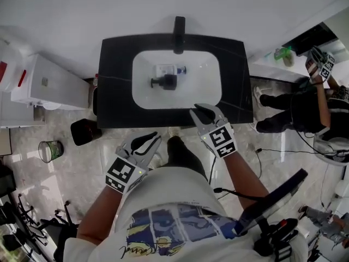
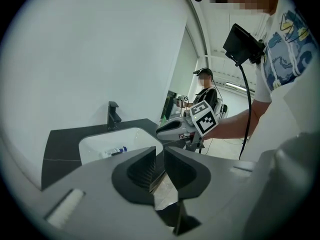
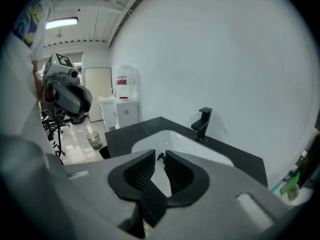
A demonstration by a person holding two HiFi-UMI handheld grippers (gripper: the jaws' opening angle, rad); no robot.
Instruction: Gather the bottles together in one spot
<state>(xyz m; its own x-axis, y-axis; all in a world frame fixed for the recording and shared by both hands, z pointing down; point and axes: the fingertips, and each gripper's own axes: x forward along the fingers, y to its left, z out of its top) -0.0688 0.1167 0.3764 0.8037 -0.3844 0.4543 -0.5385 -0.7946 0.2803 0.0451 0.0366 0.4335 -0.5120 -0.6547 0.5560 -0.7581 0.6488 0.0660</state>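
**Two bottles lie in the basin, both tongs empty**

A white bottle with a blue cap (image 1: 169,70) lies on its side in the white sink basin (image 1: 204,89). A black pump bottle (image 1: 163,82) lies just beside it at 6 o'clock; whether they touch is not clear. Any label print is too small to read.

The basin is set in a black countertop (image 1: 117,81), with a black faucet (image 1: 179,34) at the basin's 12 o'clock against a plain white wall.

The right gripper (image 1: 206,113) hovers over the counter's front edge, at 5 o'clock from the basin. Its jaws stand a narrow slit apart with nothing gripped. The left gripper (image 1: 143,146) hangs off the counter at 7 o'clock, close to the person's body. Its jaws are also only slightly parted and empty.

The floor is glossy pale stone. At 9 o'clock from the counter stands a white cabinet (image 1: 49,83). A black bin (image 1: 85,131) and a clear wastebasket (image 1: 50,150) sit at 8 o'clock. At 3 o'clock another person (image 1: 305,111) in dark clothes sits by a ledge holding a green bottle (image 1: 283,53).
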